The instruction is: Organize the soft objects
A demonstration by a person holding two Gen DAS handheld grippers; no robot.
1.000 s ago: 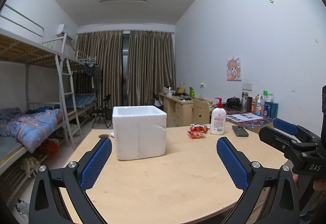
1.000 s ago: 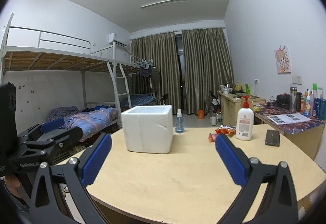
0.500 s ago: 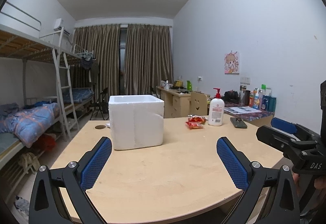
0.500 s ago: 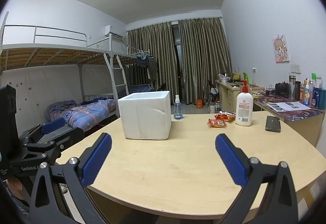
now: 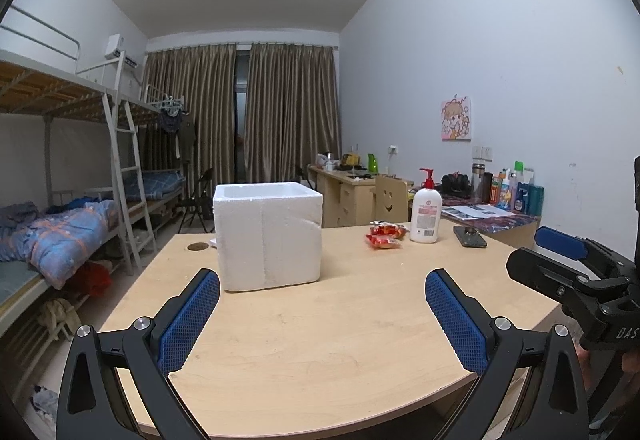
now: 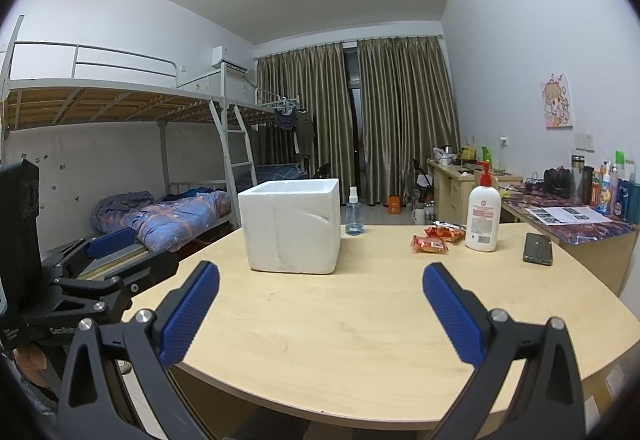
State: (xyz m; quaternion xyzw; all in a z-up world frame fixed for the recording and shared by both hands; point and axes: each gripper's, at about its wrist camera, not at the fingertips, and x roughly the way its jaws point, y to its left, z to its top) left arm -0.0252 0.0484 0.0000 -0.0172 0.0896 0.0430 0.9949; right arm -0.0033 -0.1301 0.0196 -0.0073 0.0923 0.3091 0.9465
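Note:
A white foam box [image 5: 268,234] stands open-topped on the round wooden table [image 5: 320,340]; it also shows in the right wrist view [image 6: 294,226]. Two red snack packets [image 5: 384,236] lie to its right, next to a white pump bottle [image 5: 426,214]; the packets [image 6: 434,240] and the bottle [image 6: 483,218] also show in the right wrist view. My left gripper [image 5: 322,314] is open and empty over the table's near edge. My right gripper [image 6: 320,306] is open and empty, also at the near edge. Each gripper shows at the side of the other's view.
A black phone [image 6: 538,249] lies right of the pump bottle. A small spray bottle [image 6: 354,212] stands behind the box. A cluttered desk [image 6: 576,218] lies to the right, bunk beds [image 6: 172,208] to the left.
Both grippers have dropped lower and drawn back a little from the table. The view now sits nearer table height. Both jaws stayed open.

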